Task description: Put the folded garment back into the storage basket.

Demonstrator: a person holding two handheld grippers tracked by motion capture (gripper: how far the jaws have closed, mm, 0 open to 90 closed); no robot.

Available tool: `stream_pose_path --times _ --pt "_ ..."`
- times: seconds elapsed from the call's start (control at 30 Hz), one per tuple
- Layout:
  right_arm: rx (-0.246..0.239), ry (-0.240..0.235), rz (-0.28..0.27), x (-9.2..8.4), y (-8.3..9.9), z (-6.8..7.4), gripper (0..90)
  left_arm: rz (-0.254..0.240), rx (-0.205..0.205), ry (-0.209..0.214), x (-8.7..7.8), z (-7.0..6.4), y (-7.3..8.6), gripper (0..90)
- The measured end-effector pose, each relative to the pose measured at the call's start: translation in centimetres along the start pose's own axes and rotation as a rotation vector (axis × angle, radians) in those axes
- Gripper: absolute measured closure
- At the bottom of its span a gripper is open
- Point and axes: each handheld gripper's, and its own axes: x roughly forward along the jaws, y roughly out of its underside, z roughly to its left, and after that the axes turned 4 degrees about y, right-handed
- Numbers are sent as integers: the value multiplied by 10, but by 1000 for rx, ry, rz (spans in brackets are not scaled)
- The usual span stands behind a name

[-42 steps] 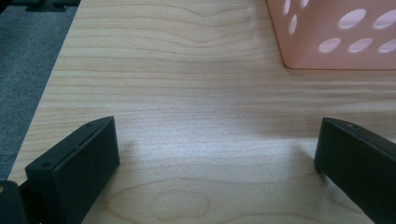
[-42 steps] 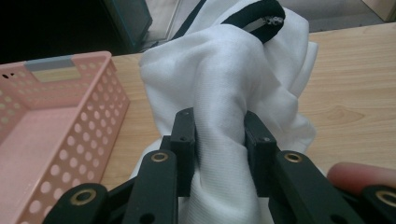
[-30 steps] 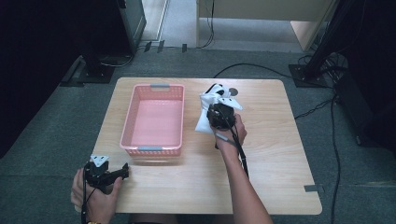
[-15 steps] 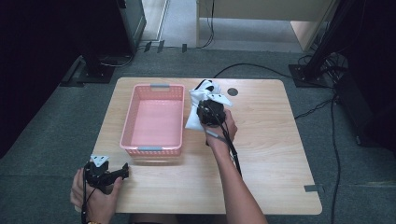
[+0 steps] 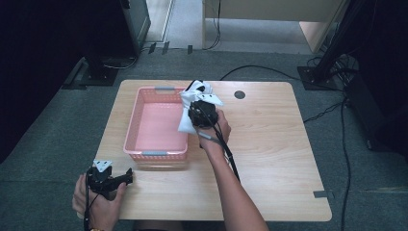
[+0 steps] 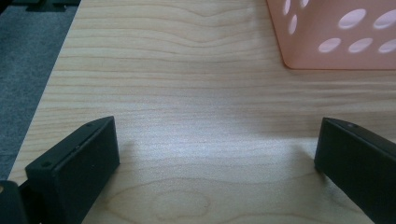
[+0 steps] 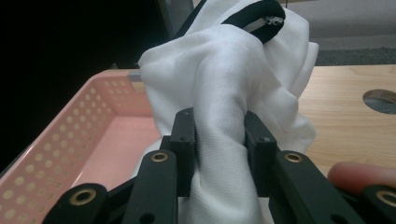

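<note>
From the high view, the pink basket [image 5: 159, 127] sits on the table [image 5: 274, 144] with nothing in it. At its 3 o'clock rim the right gripper [image 5: 201, 113] holds a white cloth [image 5: 186, 118], which hangs over the basket's edge. The left gripper [image 5: 108, 179] rests near the table's 7 o'clock corner.

In the left gripper view, its jaws stand wide apart over bare wood, the basket [image 6: 336, 37] at 1 o'clock.

In the right gripper view, the jaws pinch the cloth [image 7: 224, 98] tight, black trim at 12 o'clock. No writing is readable.
</note>
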Motion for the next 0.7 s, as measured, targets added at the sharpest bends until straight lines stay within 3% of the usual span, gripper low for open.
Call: stream_pose_path --times 0.7 --pt "-39 -41 17 19 8 39 717 1 0 1 0 0 0 0"
